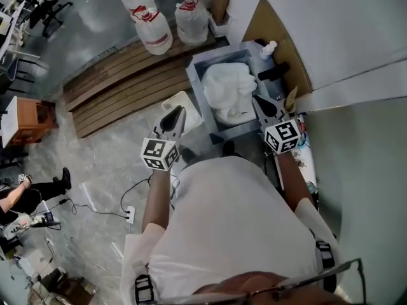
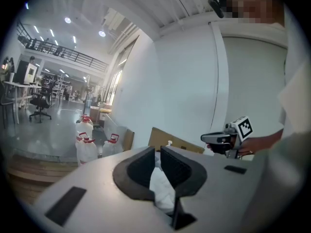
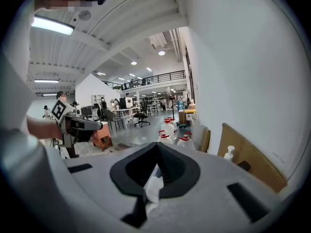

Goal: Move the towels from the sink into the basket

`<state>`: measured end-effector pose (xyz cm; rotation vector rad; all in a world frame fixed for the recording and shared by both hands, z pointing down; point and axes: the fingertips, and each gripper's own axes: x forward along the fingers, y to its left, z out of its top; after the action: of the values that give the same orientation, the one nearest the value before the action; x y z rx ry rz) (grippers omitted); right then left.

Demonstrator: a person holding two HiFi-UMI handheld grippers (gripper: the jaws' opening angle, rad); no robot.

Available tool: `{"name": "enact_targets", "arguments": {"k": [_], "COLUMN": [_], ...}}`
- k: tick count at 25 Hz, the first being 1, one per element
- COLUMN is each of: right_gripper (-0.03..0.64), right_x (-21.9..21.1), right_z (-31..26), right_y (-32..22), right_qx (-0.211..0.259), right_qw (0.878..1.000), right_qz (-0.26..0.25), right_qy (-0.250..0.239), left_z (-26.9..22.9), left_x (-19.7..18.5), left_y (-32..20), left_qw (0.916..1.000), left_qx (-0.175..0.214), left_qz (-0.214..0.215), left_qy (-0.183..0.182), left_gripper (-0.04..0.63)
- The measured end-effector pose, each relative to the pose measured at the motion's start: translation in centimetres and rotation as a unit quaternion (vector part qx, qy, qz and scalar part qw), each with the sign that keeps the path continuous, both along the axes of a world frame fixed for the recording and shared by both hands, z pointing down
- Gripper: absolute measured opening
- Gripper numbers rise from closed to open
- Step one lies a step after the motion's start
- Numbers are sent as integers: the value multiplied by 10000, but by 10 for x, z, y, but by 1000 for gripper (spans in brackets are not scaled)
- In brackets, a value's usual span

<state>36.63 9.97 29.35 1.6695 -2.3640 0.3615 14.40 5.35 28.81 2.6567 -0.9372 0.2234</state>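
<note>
A heap of white towels [image 1: 229, 93] fills the grey sink [image 1: 216, 57] in the head view. A pale basket [image 1: 193, 111] stands against the sink's left side. My left gripper [image 1: 175, 111] hovers over the basket, pointing toward the sink. Its jaws stand a narrow slit apart with nothing gripped [image 2: 158, 157], and white towel shows beyond them. My right gripper [image 1: 257, 100] hangs at the sink's right edge beside the towels. It is shut with its tips touching [image 3: 156, 149], and white cloth is visible behind them.
Three water jugs [image 1: 152, 30] and a stack of wooden planks [image 1: 121, 81] lie behind the basket. A soap bottle [image 1: 268, 48] and a cardboard sheet [image 1: 280, 43] stand by the wall behind the sink. A person [image 1: 25, 192] crouches at far left, with cables [image 1: 127, 211] on the floor.
</note>
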Motion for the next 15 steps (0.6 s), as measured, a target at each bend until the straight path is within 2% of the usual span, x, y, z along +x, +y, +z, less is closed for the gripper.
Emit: {"name": "enact_targets", "arguments": {"k": [4, 7, 15], "right_gripper": [0, 35, 75], "right_x": [-4, -7, -21], "right_z": [24, 52, 137], "right_y": [-6, -14, -48], "right_qx": [-280, -587, -1323], "right_qw": [9994, 9974, 9862], "right_qz": [-200, -405, -976], "right_qy": [5, 59, 188], "left_z": [16, 30, 72], "left_x": [1, 2, 11], "left_y": [4, 6, 1], "left_qw": [9998, 9994, 9979], "left_qx": [-167, -313, -588], "left_qz": [-61, -97, -209], "left_qy": [-65, -117, -183], "left_gripper": [37, 37, 37]}}
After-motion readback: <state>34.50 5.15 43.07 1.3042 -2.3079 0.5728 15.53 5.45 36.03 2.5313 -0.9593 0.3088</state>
